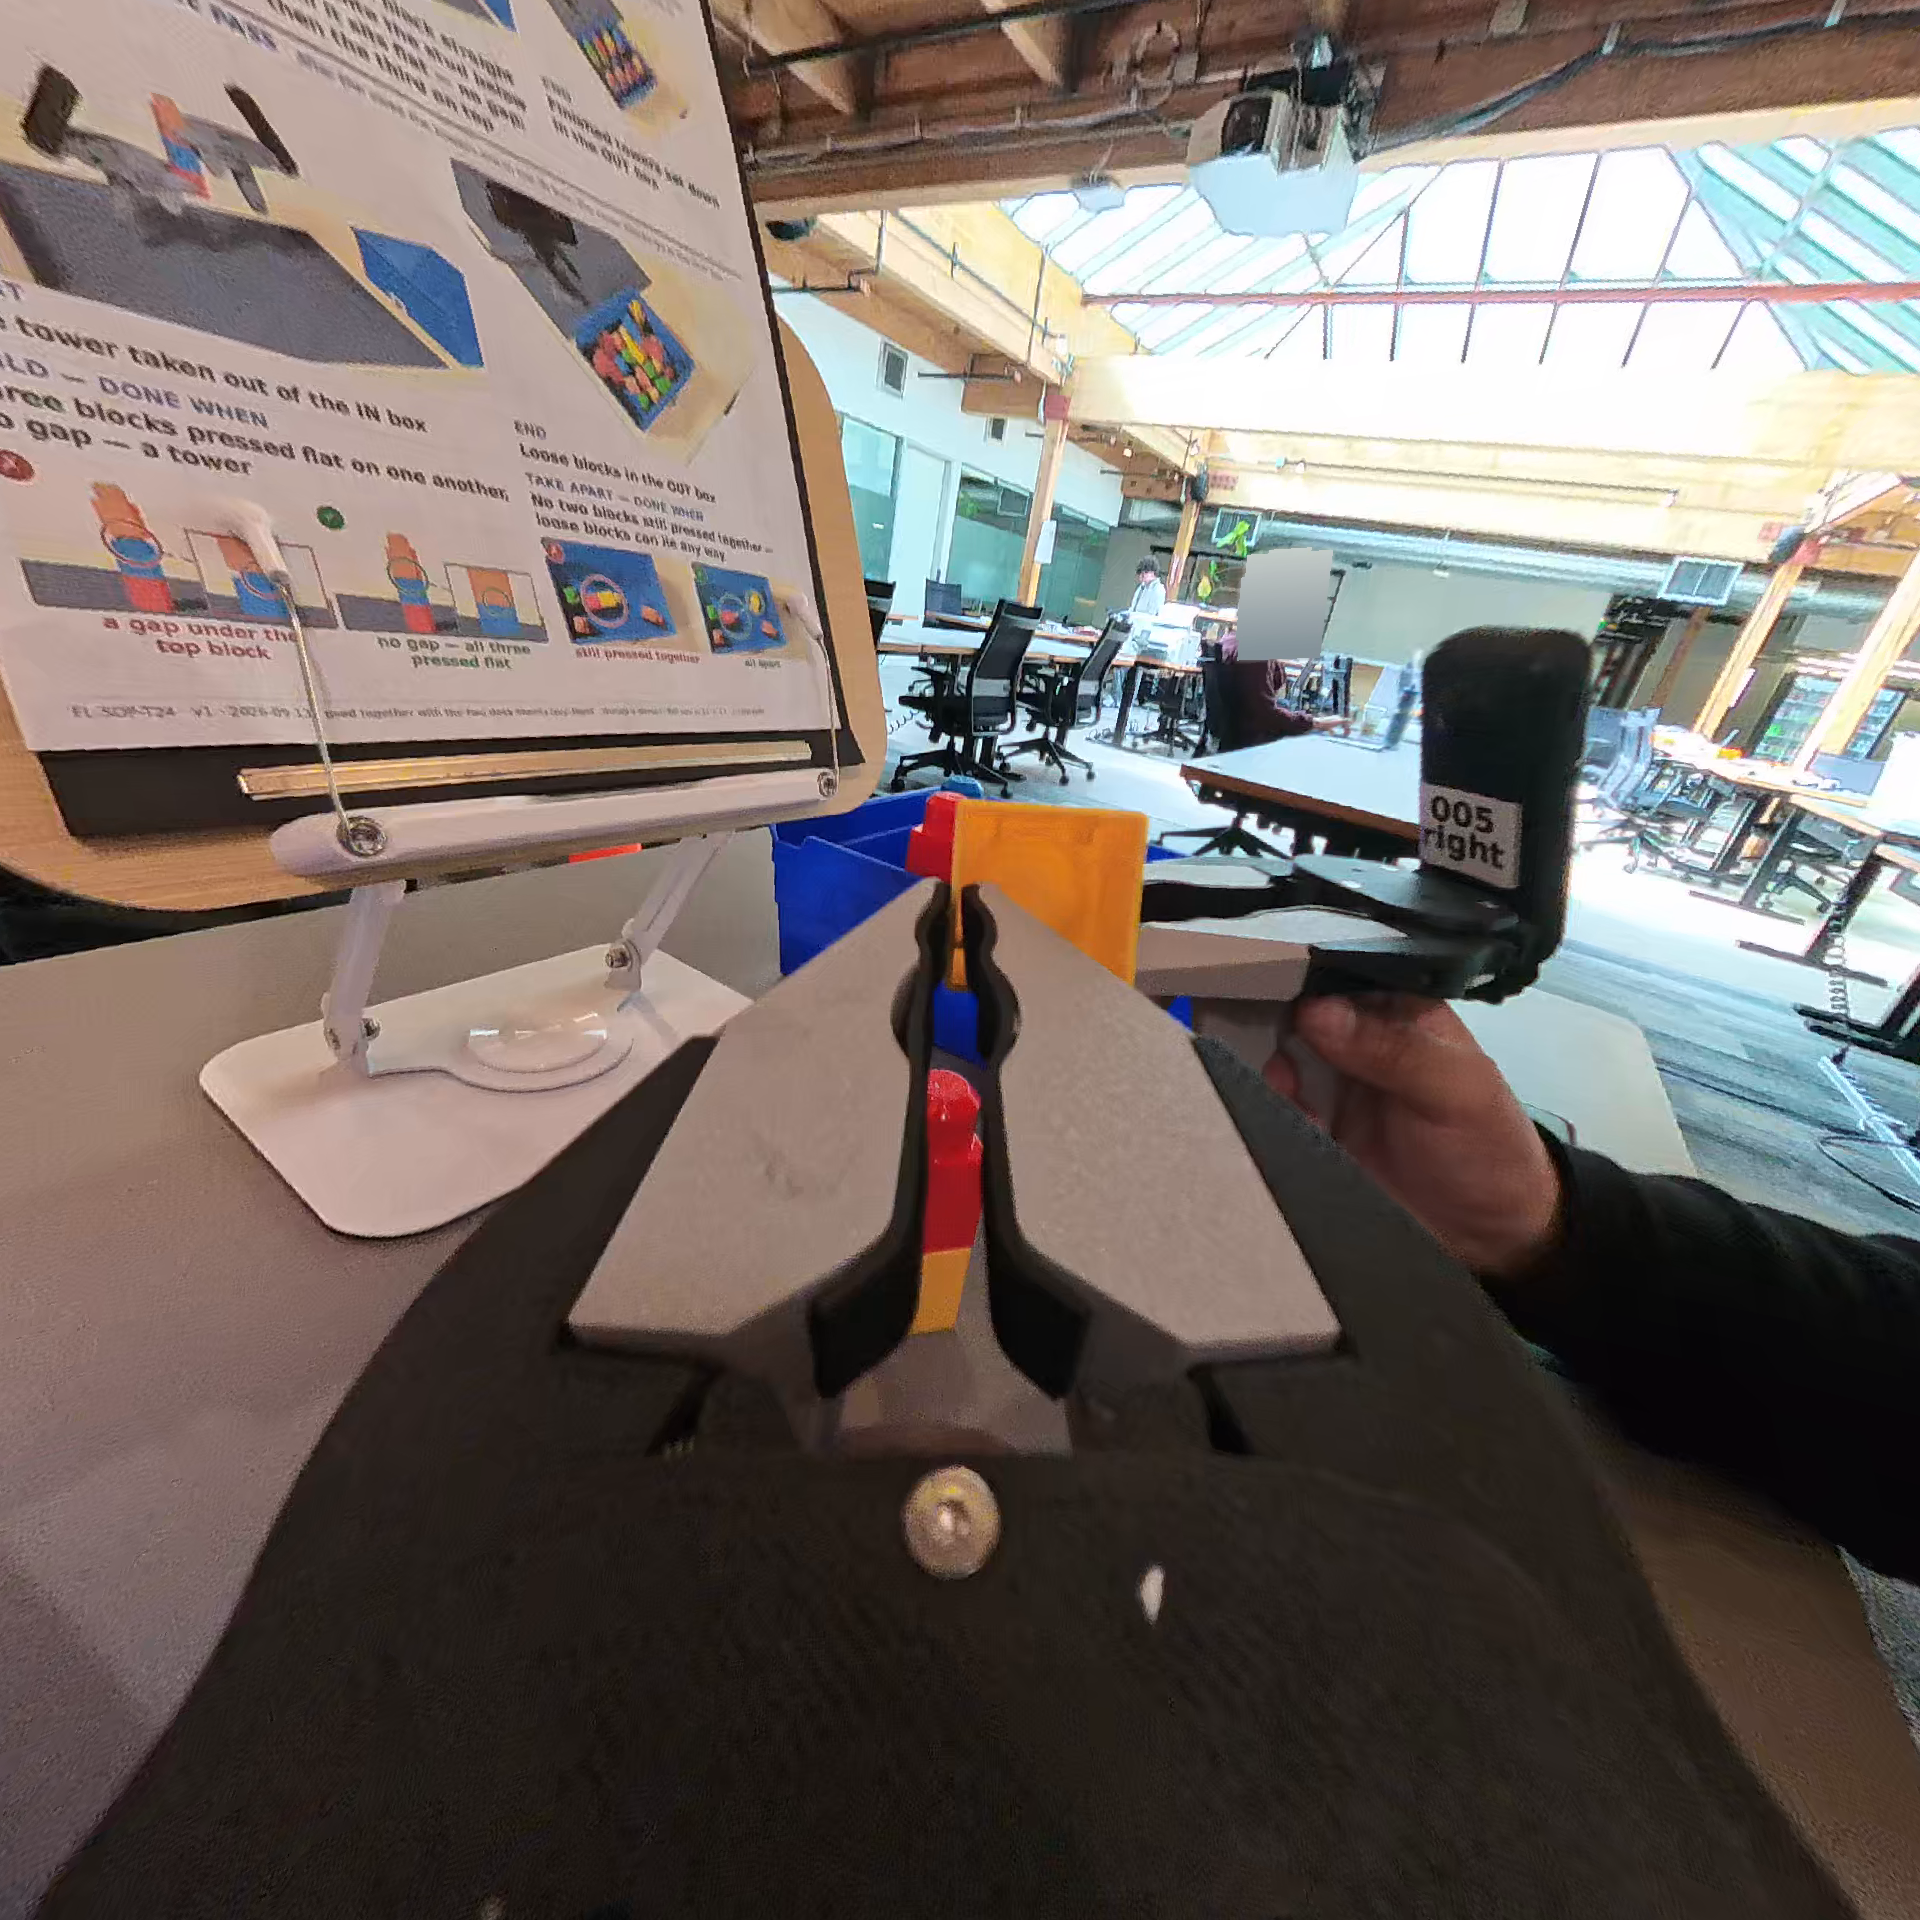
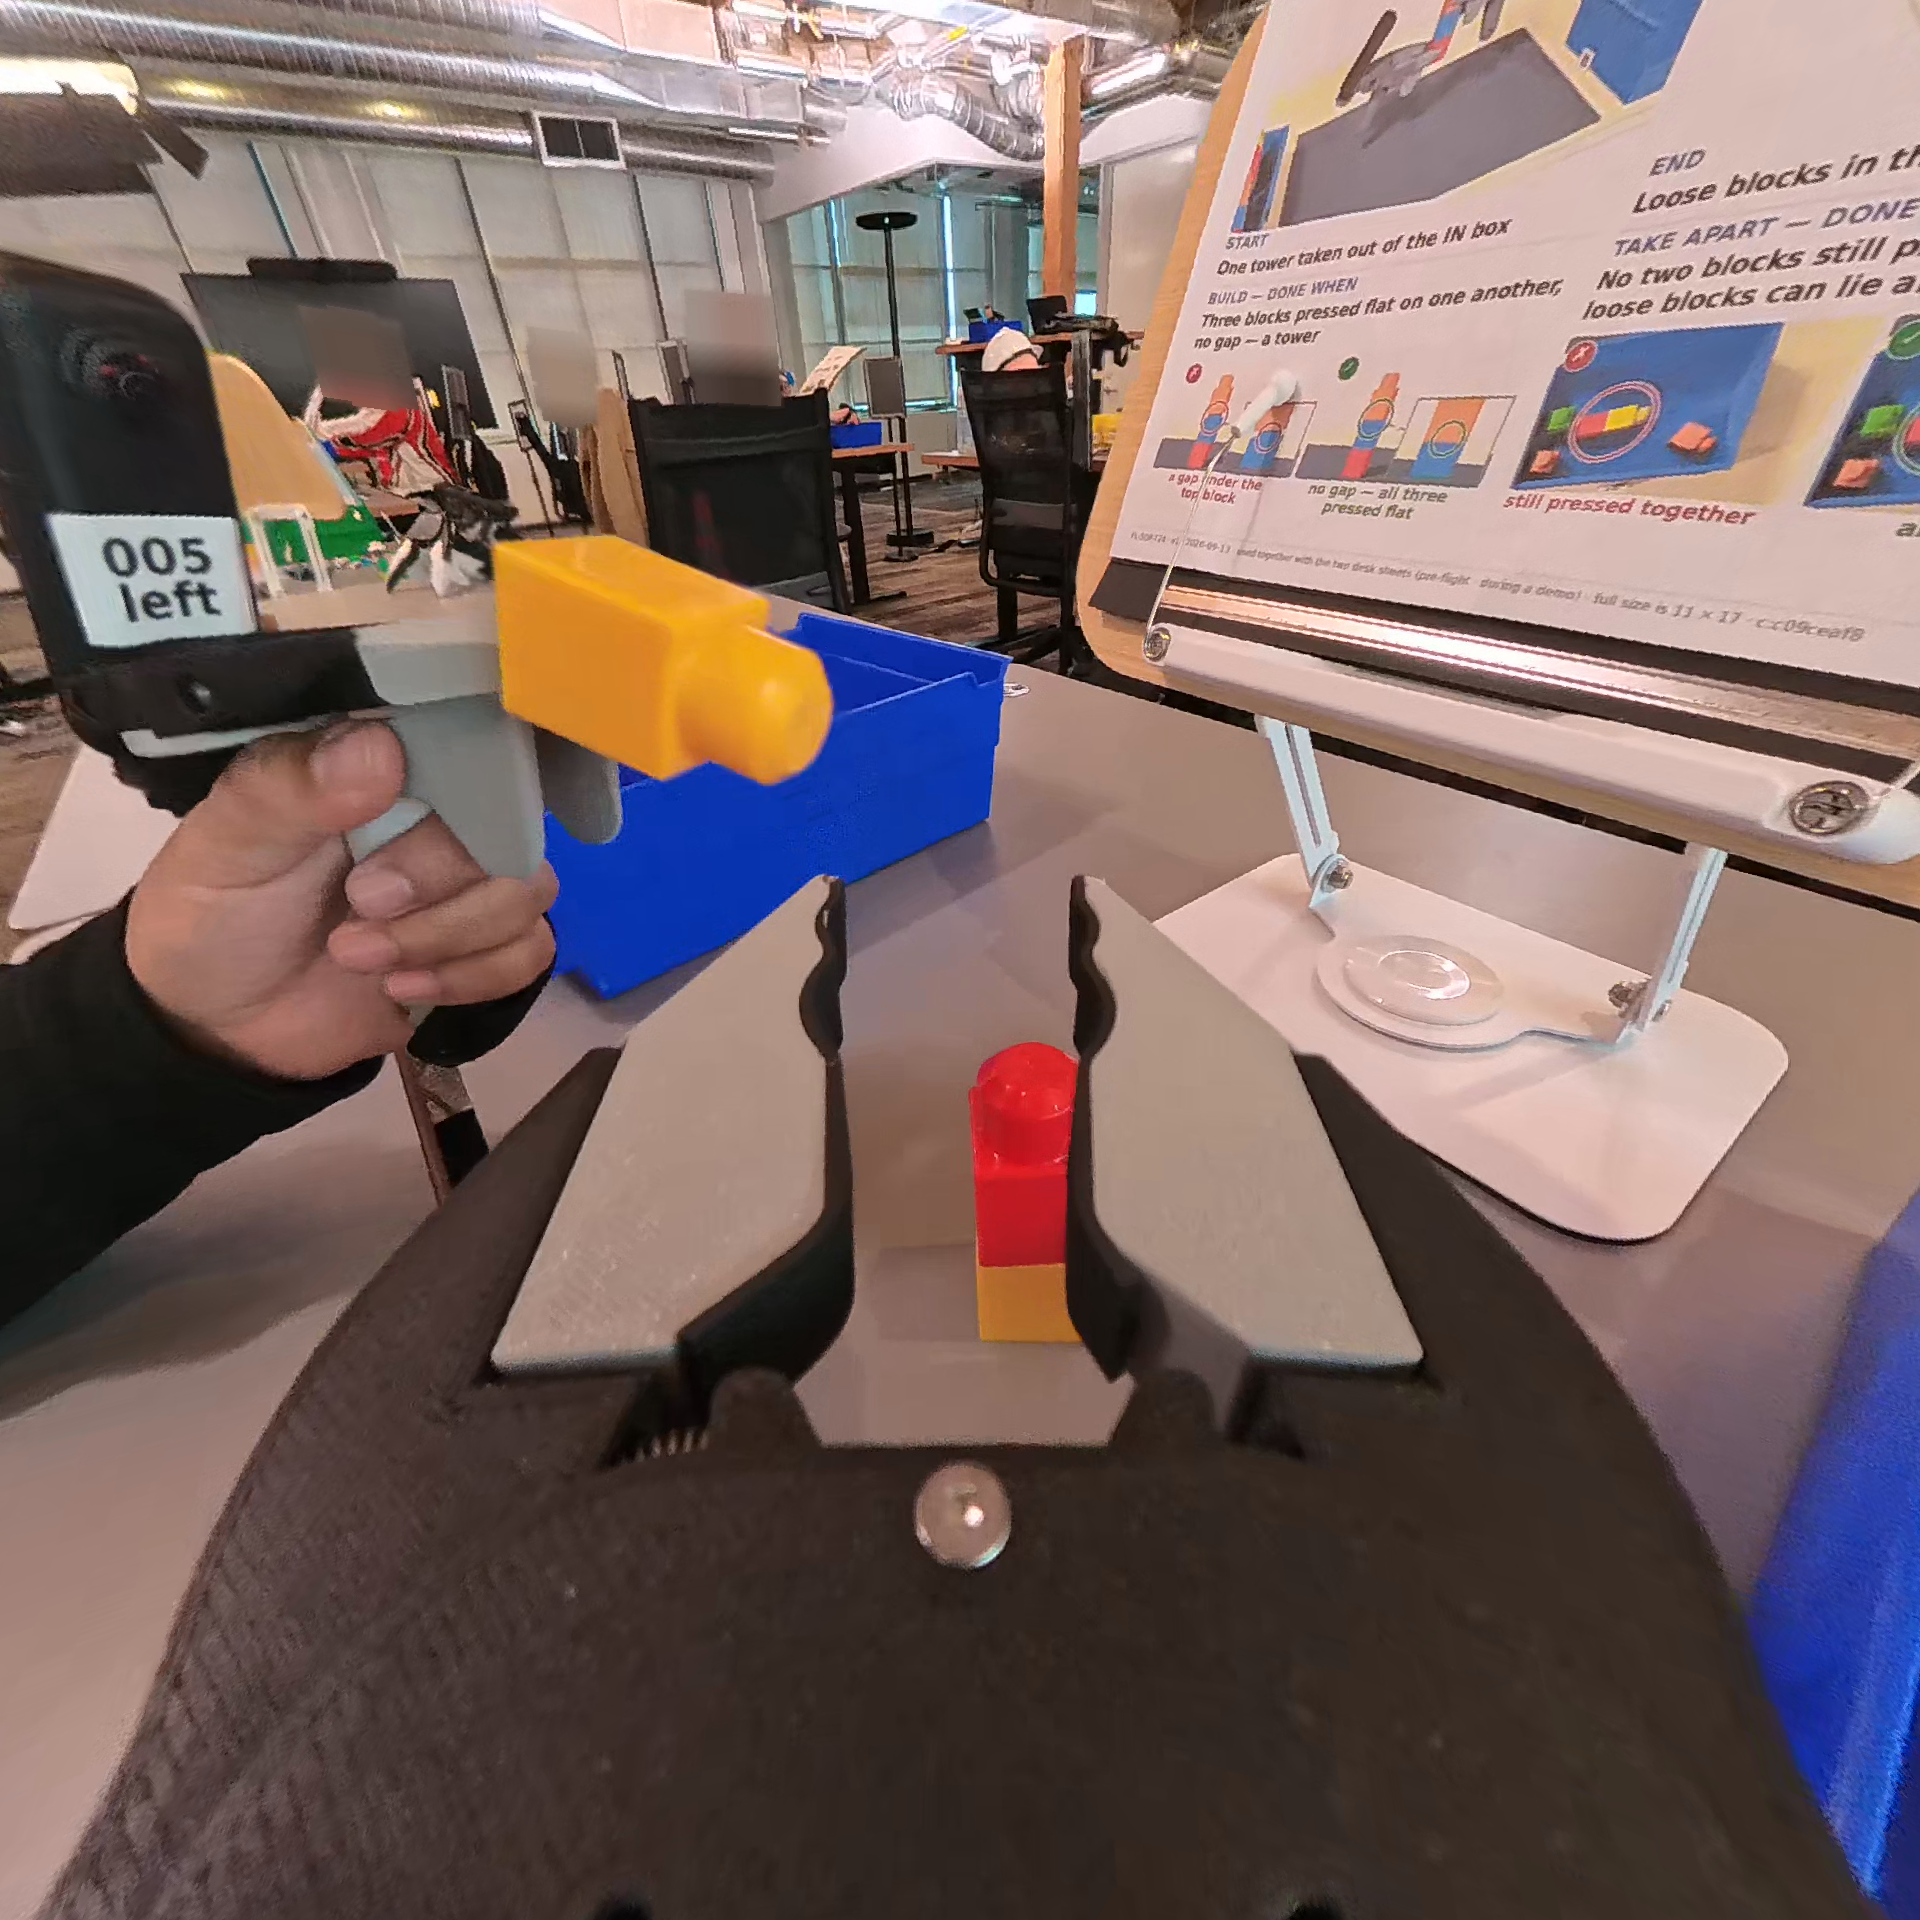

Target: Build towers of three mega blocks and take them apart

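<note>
Orange block [image 2: 623, 649]: clamped sideways in left gripper [image 1: 958, 914], carried clear. Right gripper [image 2: 956, 935]: jaws parted, empty, straddling red-on-yellow stack [image 2: 1023, 1195] upright on worktop [image 2: 1039, 790], likely steadying it.

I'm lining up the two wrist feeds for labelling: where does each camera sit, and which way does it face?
Left wrist view: sits on the left claw, looking along its fingers, shut on the orange block, toward the instruction sheet stand; the right claw and the right hand show.
Right wrist view: sits on the open right claw, facing the red-on-yellow stack; the left hand shows.
Shared: orange block, stack, blue bin, stand.
</note>
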The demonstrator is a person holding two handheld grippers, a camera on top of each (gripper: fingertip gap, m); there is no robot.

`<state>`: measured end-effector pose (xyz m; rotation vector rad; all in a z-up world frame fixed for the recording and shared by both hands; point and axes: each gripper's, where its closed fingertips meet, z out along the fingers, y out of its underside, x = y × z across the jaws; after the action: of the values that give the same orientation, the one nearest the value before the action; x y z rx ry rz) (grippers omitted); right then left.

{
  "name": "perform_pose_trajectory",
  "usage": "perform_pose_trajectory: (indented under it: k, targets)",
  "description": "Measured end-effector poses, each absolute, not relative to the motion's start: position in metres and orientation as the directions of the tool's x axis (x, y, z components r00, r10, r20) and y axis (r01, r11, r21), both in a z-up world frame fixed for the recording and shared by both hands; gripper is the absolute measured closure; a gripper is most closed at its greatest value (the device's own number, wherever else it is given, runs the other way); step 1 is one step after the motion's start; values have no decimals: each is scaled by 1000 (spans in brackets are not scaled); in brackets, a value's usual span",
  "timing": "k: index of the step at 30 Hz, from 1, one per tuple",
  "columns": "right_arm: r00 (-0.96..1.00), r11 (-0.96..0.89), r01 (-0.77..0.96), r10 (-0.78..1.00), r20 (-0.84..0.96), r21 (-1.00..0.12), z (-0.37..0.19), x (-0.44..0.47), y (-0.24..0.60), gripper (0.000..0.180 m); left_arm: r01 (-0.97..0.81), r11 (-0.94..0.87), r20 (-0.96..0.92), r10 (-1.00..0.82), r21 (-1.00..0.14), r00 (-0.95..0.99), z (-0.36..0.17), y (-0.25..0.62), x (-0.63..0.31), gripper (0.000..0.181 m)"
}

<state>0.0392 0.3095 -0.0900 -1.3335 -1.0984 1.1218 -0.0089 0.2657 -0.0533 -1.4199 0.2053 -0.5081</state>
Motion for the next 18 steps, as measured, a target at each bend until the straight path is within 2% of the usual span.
perform_pose_trajectory:
  k: [4,11,18]
  targets:
    - [112,-128,-2,986,-127,-992,-91,40,312,137,208,108,143,-430,-972,891,-49,261,-13,181]
    - [-136,-374,0,919,-370,-927,-88,35,292,124,251,184,136,-481,-950,866,-37,248,-14,181]
    - [-351,-468,12,826,-441,-884,-73,44,274,121,219,222,70,-533,-950,843,-38,241,-5,181]
